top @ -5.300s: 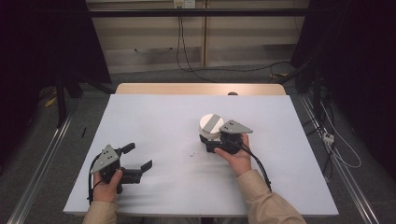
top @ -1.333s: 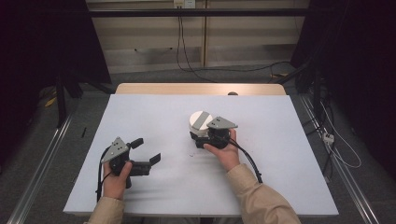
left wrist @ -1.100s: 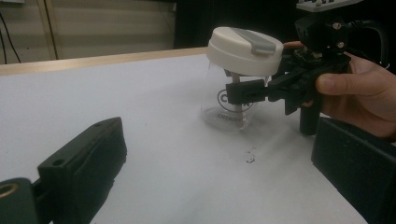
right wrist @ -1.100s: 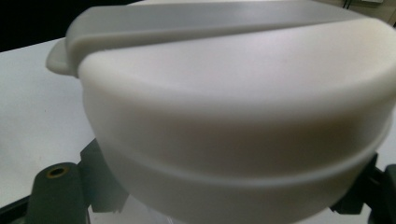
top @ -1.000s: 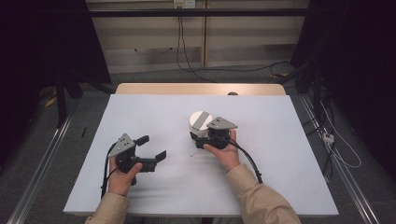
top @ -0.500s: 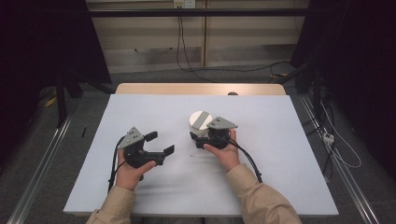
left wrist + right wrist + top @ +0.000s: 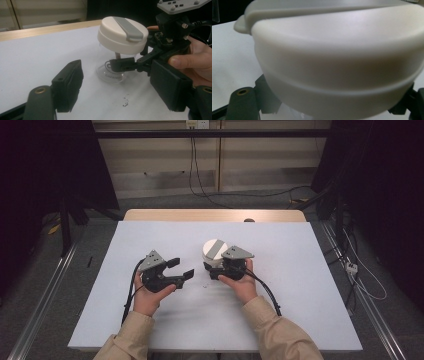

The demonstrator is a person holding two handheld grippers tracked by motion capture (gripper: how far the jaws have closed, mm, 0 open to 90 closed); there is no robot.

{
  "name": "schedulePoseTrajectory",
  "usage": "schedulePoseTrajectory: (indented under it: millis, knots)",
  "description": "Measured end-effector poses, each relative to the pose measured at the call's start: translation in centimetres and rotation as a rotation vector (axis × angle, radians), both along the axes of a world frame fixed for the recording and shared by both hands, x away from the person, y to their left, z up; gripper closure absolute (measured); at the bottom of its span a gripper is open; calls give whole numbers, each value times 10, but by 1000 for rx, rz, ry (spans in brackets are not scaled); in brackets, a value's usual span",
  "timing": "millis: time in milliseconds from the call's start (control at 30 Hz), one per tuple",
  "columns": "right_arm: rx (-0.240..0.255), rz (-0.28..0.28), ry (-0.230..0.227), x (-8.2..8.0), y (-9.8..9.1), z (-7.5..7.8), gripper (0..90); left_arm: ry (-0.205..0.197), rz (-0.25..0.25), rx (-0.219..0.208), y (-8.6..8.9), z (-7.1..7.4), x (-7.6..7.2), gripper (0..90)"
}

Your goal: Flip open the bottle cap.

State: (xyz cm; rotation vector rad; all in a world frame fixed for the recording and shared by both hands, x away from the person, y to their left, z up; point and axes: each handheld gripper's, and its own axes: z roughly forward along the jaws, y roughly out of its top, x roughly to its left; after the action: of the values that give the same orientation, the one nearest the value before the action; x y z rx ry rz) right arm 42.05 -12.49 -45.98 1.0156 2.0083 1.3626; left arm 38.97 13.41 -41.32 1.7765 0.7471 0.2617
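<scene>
On the white table [image 7: 310,285] a clear jar [image 7: 113,72] with a cream lid [image 7: 213,248] stands near the middle, tilted slightly. The right gripper [image 7: 220,270] is clamped on the jar's glass body just under the lid. The left gripper [image 7: 181,268] sits just left of the jar, apart from it; its jaws have just been closing, and nothing lies between them. A few dark crumbs [image 7: 124,101] lie near the jar's base.

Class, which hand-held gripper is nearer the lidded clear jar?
Right: the right hand-held gripper is clamped on the jar; the left hand-held gripper stands apart beside it, empty.
</scene>
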Motion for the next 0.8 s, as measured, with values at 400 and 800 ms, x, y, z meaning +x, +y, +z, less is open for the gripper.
schedulePoseTrajectory:
  millis: [400, 800]
  knots:
    - [10, -3, 8, 1, 0, -1, 187, 73, -60, -35, -11, 0, 10, 605]
    - [9, -1, 14, 2, 0, -2, 187, 73, -96, -17, -17, 7, 16, 875]
